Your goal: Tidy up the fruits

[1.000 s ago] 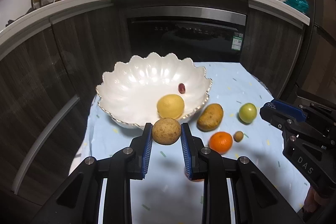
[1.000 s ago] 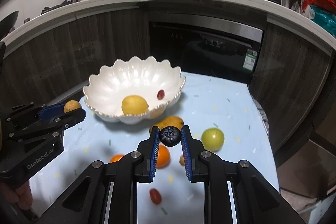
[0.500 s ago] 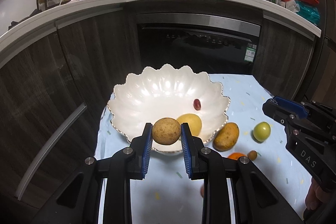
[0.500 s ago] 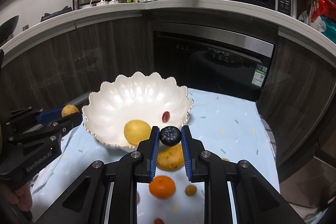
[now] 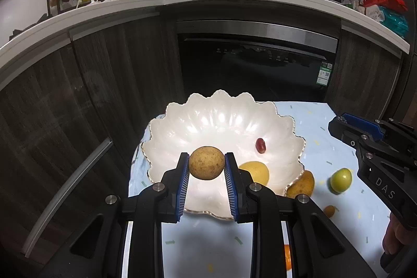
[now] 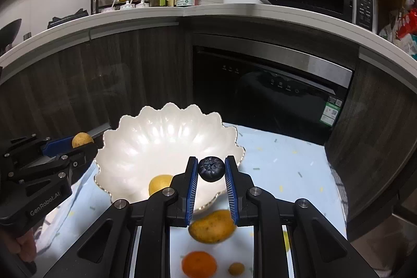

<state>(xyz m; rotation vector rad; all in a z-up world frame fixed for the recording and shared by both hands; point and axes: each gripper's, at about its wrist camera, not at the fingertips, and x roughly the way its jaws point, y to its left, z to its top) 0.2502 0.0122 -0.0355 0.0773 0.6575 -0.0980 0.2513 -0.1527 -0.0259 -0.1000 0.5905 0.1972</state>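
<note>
Overhead, both grippers hang above the scalloped white bowl (image 5: 221, 121), which sits at the back left corner of the light blue cloth (image 5: 307, 116) on the worktop, close to the dark cabinet fronts. Left gripper (image 5: 206, 166): jaws pinching a round speckled tan fruit (image 5: 206, 162) over the bowl's near interior. Right gripper (image 6: 211, 170): jaws pinching a dark blueberry (image 6: 211, 169) over the bowl's near right rim. Bowl holds a yellow fruit (image 5: 256, 171) and a small red grape (image 5: 260, 145); its far half is bare. Outside the rim, on open cloth: a mango (image 6: 212, 226) touching the bowl, a green fruit (image 5: 341, 179), an orange (image 6: 199, 263), a small brown fruit (image 6: 236, 269). Left-wrist view shows only a sliver of the orange; the yellow fruit is partly hidden behind the fingers.
</note>
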